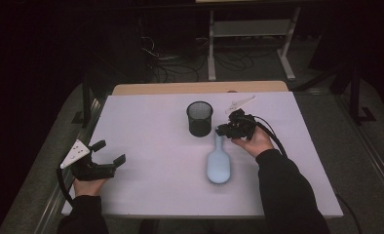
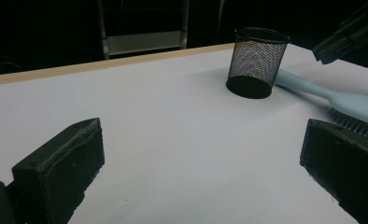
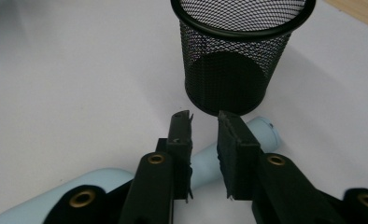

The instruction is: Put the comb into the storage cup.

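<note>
At frame centre the pale blue hairbrush [image 1: 219,163] handle is straddled, ungripped, by the narrowly parted right gripper [image 1: 225,129], while the left gripper [image 1: 111,152] is held wide open and empty at lower left.

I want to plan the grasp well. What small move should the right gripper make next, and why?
Probably close the right gripper on the light blue plastic hairbrush: its jaws, slightly apart, already straddle the handle near the black mesh cup. The left gripper waits open, far away.
</note>
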{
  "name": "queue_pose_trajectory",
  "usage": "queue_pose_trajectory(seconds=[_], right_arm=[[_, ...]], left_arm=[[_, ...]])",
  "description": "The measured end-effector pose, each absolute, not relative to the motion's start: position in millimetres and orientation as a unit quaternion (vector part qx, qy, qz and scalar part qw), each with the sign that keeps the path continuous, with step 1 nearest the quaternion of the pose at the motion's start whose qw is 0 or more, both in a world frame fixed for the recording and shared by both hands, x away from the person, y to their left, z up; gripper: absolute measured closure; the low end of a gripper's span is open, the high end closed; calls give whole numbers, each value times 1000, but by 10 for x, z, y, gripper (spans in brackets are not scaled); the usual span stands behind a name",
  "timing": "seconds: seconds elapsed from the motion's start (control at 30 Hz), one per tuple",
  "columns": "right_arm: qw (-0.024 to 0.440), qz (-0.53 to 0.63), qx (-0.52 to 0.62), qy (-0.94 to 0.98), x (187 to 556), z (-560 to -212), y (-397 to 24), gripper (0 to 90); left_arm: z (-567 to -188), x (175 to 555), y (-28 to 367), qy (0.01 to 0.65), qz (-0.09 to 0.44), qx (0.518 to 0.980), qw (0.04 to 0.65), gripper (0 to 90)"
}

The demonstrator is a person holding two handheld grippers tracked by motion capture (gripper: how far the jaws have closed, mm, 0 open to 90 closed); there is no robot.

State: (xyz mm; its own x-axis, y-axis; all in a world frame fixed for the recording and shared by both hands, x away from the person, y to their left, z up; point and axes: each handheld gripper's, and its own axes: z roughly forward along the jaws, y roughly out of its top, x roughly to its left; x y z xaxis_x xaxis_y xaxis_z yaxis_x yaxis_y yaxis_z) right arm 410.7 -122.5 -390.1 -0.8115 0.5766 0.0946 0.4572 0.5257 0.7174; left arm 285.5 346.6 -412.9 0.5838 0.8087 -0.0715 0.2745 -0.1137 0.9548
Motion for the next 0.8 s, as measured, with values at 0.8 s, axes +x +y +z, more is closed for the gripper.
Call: queue_pose_trajectory(seconds=[0.8], right_arm=[[112,355,246,895,4186,-4191,-970,888]], left_arm=[[-4138,2867,3463,382,243,705,545,0]])
